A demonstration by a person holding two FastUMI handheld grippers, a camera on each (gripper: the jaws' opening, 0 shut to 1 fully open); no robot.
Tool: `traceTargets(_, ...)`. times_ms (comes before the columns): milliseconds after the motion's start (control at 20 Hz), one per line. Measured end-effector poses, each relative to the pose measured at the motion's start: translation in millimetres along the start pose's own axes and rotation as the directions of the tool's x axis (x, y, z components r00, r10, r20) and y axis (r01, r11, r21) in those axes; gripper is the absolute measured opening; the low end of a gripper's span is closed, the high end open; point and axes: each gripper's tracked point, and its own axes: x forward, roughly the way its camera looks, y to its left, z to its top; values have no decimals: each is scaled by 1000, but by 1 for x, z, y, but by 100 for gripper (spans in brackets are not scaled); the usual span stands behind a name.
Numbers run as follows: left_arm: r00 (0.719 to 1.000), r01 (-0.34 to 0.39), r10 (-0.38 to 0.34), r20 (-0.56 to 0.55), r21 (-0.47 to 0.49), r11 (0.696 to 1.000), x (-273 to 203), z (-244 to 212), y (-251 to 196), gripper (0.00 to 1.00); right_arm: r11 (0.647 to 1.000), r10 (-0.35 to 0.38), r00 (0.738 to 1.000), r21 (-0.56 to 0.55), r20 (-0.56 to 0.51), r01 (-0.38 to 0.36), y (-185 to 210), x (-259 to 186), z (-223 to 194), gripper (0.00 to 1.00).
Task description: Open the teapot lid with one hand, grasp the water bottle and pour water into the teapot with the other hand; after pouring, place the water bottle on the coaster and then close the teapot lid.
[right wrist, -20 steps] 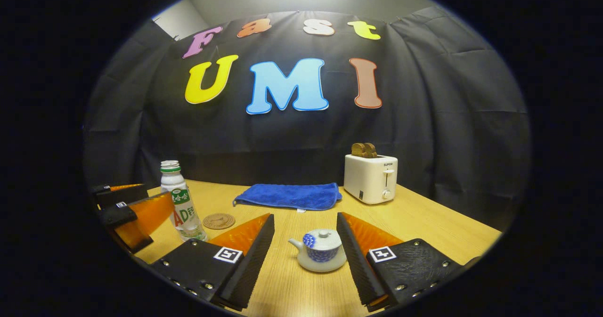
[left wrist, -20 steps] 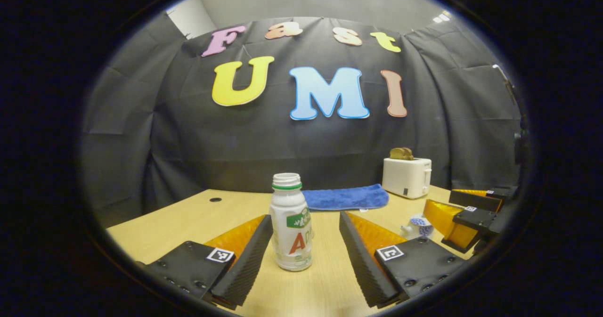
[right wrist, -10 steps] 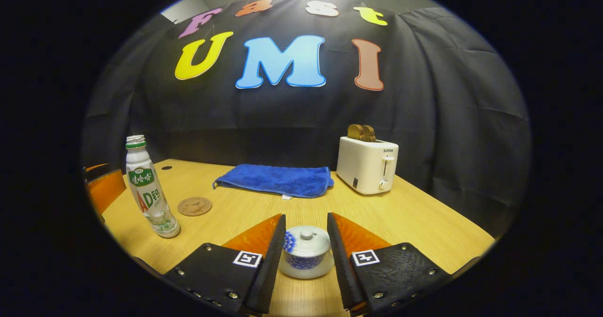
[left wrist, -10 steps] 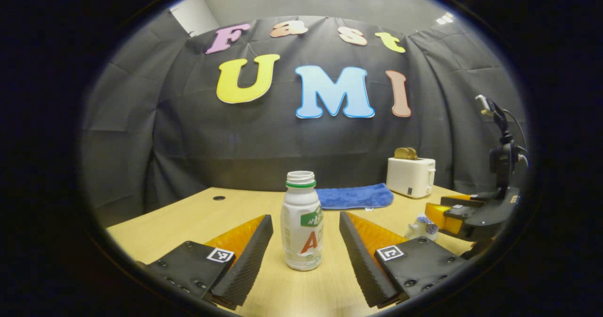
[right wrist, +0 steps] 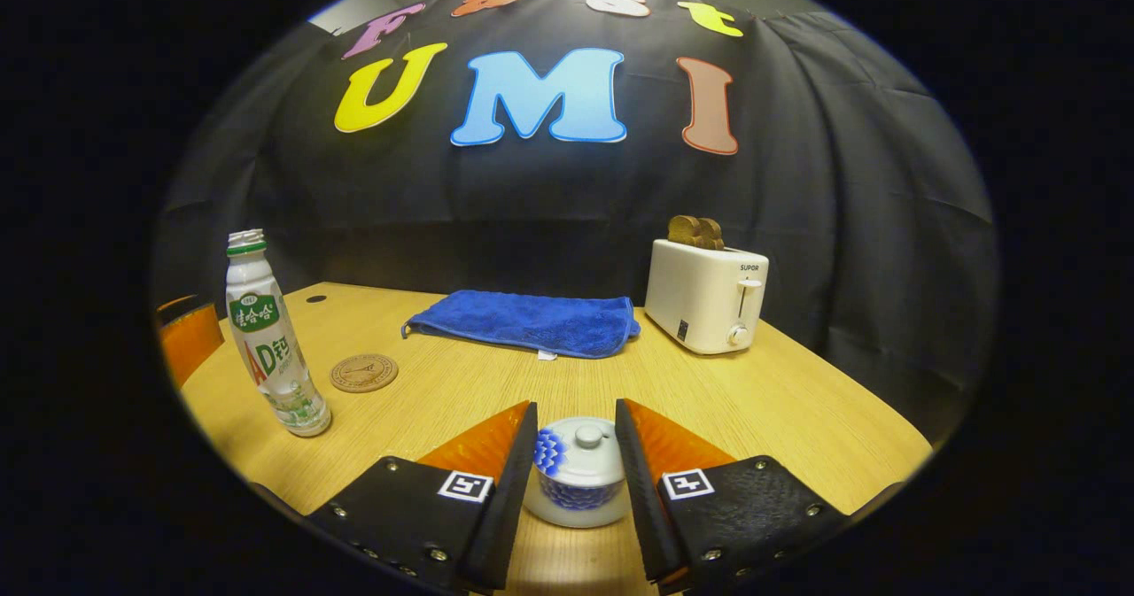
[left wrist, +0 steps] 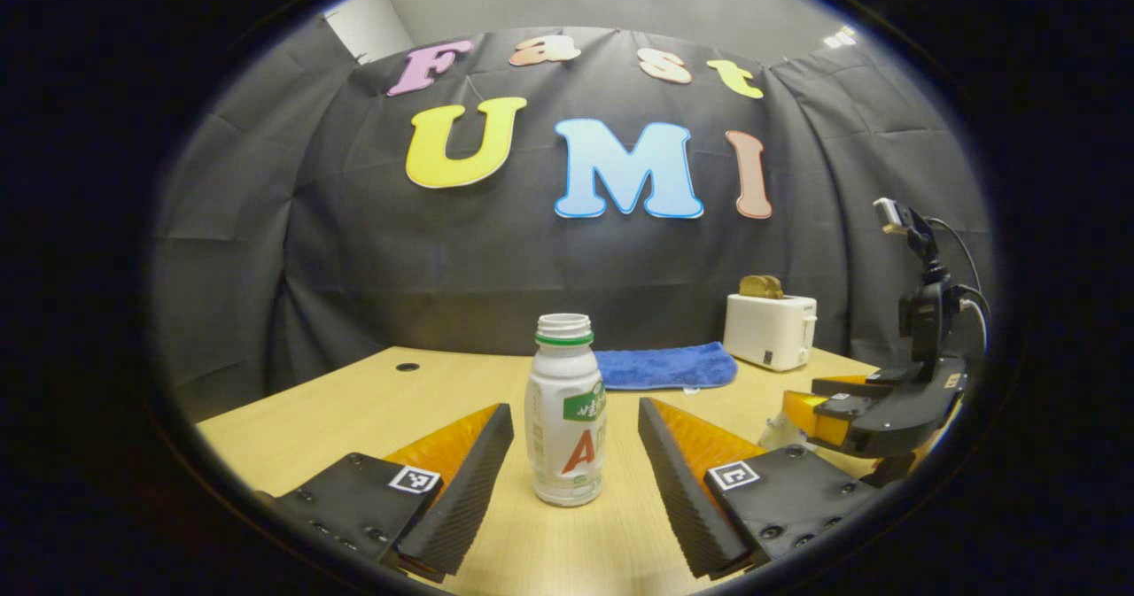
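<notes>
An uncapped white water bottle (left wrist: 565,410) with a green label stands upright on the wooden table (left wrist: 372,401). My left gripper (left wrist: 574,408) is open, one finger on each side of the bottle with a gap both sides. The bottle (right wrist: 266,339) also stands at the left of the right gripper view. A round cork coaster (right wrist: 364,372) lies just right of it. The small white-and-blue teapot (right wrist: 576,490) sits low in that view, and my right gripper (right wrist: 576,410) is shut on its lid (right wrist: 580,450), a finger against each side. In the left gripper view, the right gripper (left wrist: 873,410) hangs over the teapot (left wrist: 780,432).
A folded blue towel (right wrist: 527,321) lies at the back middle of the table. To its right a white toaster (right wrist: 706,295) holds toast. A small round hole (left wrist: 407,367) sits in the far left of the tabletop. Table edges run close on both sides.
My right gripper came forward over the teapot and narrowed its fingers onto the lid, then turned slightly. My left gripper shifted a little, keeping the bottle between its open fingers.
</notes>
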Motion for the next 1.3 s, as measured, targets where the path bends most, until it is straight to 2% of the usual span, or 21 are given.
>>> traceTargets(50,1000,4,-4,-2,-2,1000,0,0,-1,100,1000,-5,1000,29,6,4,-1,6,2,20)
traceTargets(100,1000,6,-6,-4,-1,1000,0,0,-1,100,999,6,1000,32,-3,-6,-1,10,-3,18)
traceTargets(300,1000,6,-6,-5,-6,1000,1,-2,0,100,1000,13,1000,-2,-9,-13,0,11,-2,18)
traceTargets(350,1000,5,-5,-6,-8,1000,2,-2,0,94,1000,4,1000,-16,-10,-4,-3,10,-1,18)
traceTargets(400,1000,5,-5,-8,-10,1000,2,-2,1,100,1000,-1,1000,20,-5,2,-4,4,-2,18)
traceTargets(450,1000,6,-6,-9,-11,1000,3,-4,0,100,1000,-2,1000,18,-2,2,-4,17,-2,0)
traceTargets(750,1000,0,-1,-25,-24,1000,7,-13,4,100,999,18,1000,48,2,-18,-2,10,7,0)
traceTargets(1150,996,-4,2,-84,-27,1000,20,-38,4,100,998,54,991,36,119,-58,1,-16,51,0)
traceTargets(1300,995,-26,25,-99,-4,1000,29,-44,8,89,997,67,987,23,147,-71,2,-26,60,0)
